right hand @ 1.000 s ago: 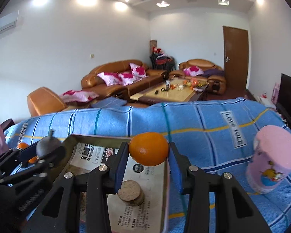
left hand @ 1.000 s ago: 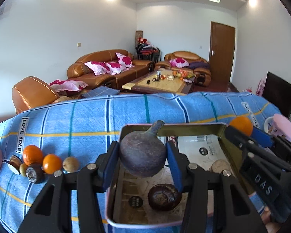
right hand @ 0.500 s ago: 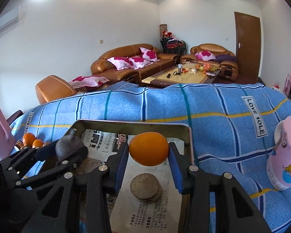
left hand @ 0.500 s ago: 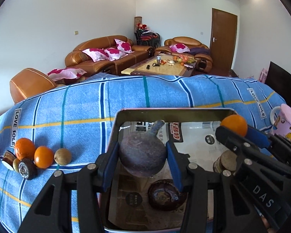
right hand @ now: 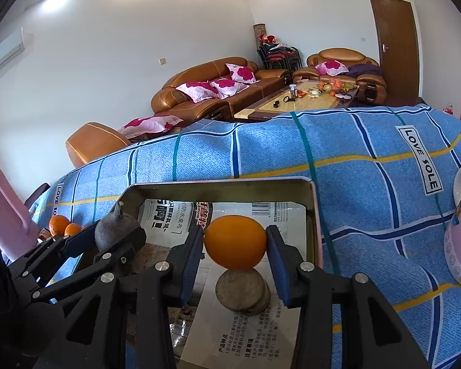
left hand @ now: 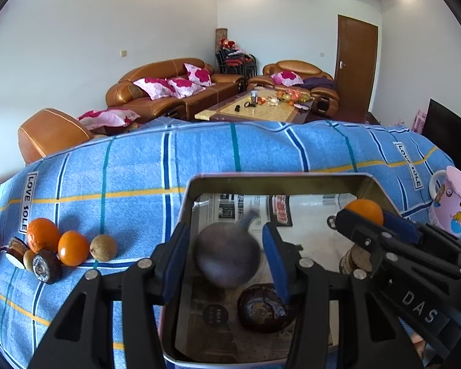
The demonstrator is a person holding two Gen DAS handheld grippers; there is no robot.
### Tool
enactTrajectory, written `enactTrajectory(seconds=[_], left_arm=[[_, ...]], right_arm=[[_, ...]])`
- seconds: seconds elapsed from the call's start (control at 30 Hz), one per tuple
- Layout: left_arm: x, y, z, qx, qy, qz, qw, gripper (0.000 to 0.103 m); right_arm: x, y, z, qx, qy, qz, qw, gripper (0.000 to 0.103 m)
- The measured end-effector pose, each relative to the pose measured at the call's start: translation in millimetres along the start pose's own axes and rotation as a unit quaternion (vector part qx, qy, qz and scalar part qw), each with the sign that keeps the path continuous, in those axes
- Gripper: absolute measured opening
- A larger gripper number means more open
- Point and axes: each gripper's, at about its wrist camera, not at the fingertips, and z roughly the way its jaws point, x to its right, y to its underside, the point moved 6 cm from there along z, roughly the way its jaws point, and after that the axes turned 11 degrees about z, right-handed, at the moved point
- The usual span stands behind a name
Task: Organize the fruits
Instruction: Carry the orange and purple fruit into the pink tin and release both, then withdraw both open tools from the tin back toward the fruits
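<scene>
While both tools hang over the open metal tin (left hand: 276, 178), the sorting looks roughly midway. The right tool (right hand: 235, 246) is clenched on an orange (right hand: 235, 243), its blue pads pressing both flanks. It holds the fruit above the tin's floor, directly over a short stack of round brown discs (right hand: 242, 289) that lies on the printed paper lining.

The left tool (left hand: 227, 255) has a dark purple fruit with a stalk (left hand: 227, 256) between its pads, also above the inside of the tin. That fruit is smeared while the tool around it is sharp, and a sliver of space seems to show at one pad. I cannot tell whether it is gripped or slipping free.

Inside the tin, near its close edge, one dark brown fruit (left hand: 264, 307) already rests.

Left to do, by my judgement: both carried fruits have to be set down. A small heap also waits on the blue checked counter (left hand: 138, 169), well apart from the tin's left wall (two oranges (left hand: 43, 235), a dull brown-green fruit (left hand: 103, 247) and some dark pieces (left hand: 46, 266)). A pink mug (left hand: 451, 206) stands off the tin's right side.
</scene>
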Motion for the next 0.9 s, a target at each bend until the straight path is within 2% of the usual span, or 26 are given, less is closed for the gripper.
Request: enactTrajectory(seconds=[0.17,0.27,0.3,0.33,0.37,0.4,0.5,0.67,0.77,0.9], left_arm=[[-4,-2,-8,0.016,-0.004,-0.001,0.9999,0.058],[-9,-4,-16,0.035,-0.009,-0.011,0.9993,0.081],[-10,-5,-21,0.045,-0.003,-0.013,0.9989,0.100],[-9,-7,-24,0.052,-0.002,-0.014,0.9985,0.103],[-9,-9,-29,0.065,-0.002,-0.014,0.9978,0.103],[-7,-12,-34,0.079,-0.001,-0.009,0.9969,0.103],[-4,-18,-46,0.106,-0.025,0.010,0.9940,0.103],[-21,-22,-51,0.120,-0.055,-0.014,0.9912,0.103],[-35,-18,-51,0.120,-0.074,-0.025,0.9896,0.103],[-44,-6,-52,0.112,-0.095,-0.029,0.9887,0.103]], right_arm=[[4,-3,-4,0.008,-0.014,0.021,1.000,0.044],[5,-8,-12,0.030,-0.023,0.030,0.999,0.045],[5,-11,-17,0.045,-0.031,0.036,0.998,0.049],[5,-13,-22,0.057,-0.036,0.039,0.997,0.066],[5,-16,-28,0.073,-0.039,0.043,0.996,0.082],[6,-19,-38,0.100,-0.039,0.044,0.993,0.084],[4,-25,-51,0.141,-0.024,0.030,0.989,0.084],[1,-29,-66,0.203,0.012,0.005,0.979,0.084],[-5,-28,-71,0.218,0.019,-0.019,0.976,0.084],[-14,-22,-68,0.213,0.017,-0.047,0.976,0.084]])
